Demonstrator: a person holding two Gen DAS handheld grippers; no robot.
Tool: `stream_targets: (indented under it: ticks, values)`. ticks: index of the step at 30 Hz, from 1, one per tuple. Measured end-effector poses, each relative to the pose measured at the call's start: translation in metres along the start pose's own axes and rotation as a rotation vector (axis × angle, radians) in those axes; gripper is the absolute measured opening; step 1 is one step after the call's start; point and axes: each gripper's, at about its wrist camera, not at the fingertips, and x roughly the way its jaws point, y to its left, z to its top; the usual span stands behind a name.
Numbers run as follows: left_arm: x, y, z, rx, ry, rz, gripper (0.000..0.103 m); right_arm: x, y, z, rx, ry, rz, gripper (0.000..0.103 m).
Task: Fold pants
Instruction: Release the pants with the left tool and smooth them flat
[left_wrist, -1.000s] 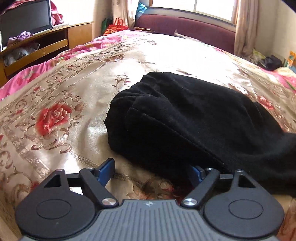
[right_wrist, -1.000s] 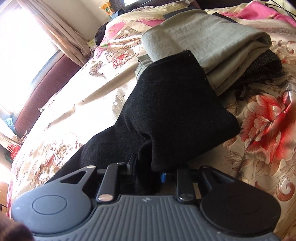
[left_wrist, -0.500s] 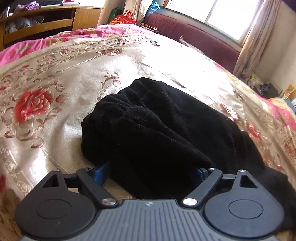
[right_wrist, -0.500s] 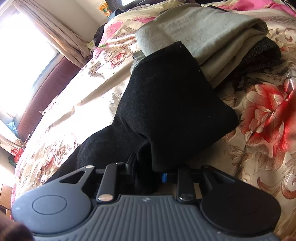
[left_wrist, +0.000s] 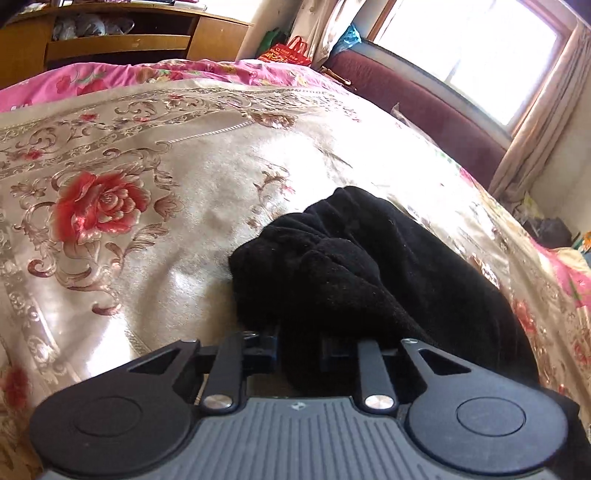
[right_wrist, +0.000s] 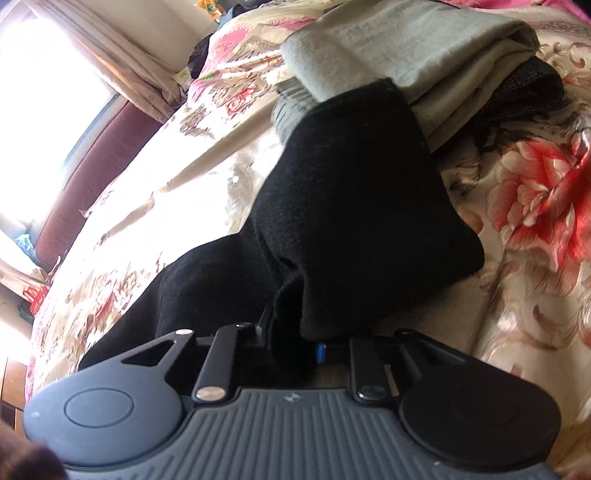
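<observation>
Pants (left_wrist: 369, 280) stretch lengthwise across the bed (left_wrist: 184, 206) between both tongs, left tongs (left_wrist: 299, 349) clamped on one bunched end, right tongs (right_wrist: 295, 347) closing on the other.

Daylight enters through the window (left_wrist: 476, 55), blown out to white in both views. Strong glare on the satin bedspread (left_wrist: 229, 166); sheen washes out its pattern near centre. The black pants (left_wrist: 369, 273) read as near-featureless dark mass. Fisheye bending pronounced at the edges. Slight motion blur on the red rose print (right_wrist: 543, 192).
</observation>
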Motion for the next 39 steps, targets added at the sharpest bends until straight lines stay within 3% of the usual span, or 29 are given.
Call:
stream_targets:
  ticks: [1, 5, 7, 10, 16, 22, 25, 27, 31, 35, 39]
  values:
    - [-0.002, 0.008, 0.002, -0.002, -0.012, 0.021, 0.026, 0.000, 0.009, -0.007, -0.025, 0.014, 0.002, 0.020]
    - [-0.006, 0.040, 0.009, -0.034, -0.014, -0.004, 0.027, 0.001, 0.046, -0.035, -0.125, 0.073, 0.012, 0.020]
    - [-0.012, 0.032, 0.009, 0.075, -0.047, 0.068, 0.027, -0.001, 0.057, -0.041, -0.159, 0.083, 0.009, 0.020]
    - [-0.024, 0.018, 0.010, 0.179, -0.071, 0.112, 0.031, -0.010, 0.043, -0.030, -0.086, 0.068, 0.026, 0.018]
    - [-0.057, -0.033, 0.006, 0.421, -0.186, 0.201, 0.031, -0.042, -0.002, 0.008, -0.007, -0.065, 0.048, 0.017]
    - [-0.071, -0.111, -0.012, 0.644, -0.202, 0.099, 0.037, -0.063, -0.016, 0.031, -0.021, -0.221, 0.108, 0.018]
    - [-0.068, -0.140, -0.027, 0.703, -0.172, 0.033, 0.040, -0.061, -0.030, 0.029, 0.014, -0.162, 0.154, 0.025]
    - [-0.064, -0.160, -0.042, 0.743, -0.132, -0.010, 0.040, -0.059, -0.045, 0.023, 0.102, -0.102, 0.197, 0.032]
    - [-0.065, -0.197, -0.078, 0.854, -0.077, -0.113, 0.041, -0.071, -0.061, 0.006, 0.208, -0.084, 0.255, 0.038]
    - [-0.067, -0.238, -0.110, 0.960, -0.034, -0.225, 0.045, -0.076, -0.063, -0.004, 0.227, -0.032, 0.302, 0.042]
    - [-0.069, -0.280, -0.140, 1.070, -0.007, -0.342, 0.048, -0.042, -0.052, 0.001, 0.228, 0.032, 0.308, 0.054]
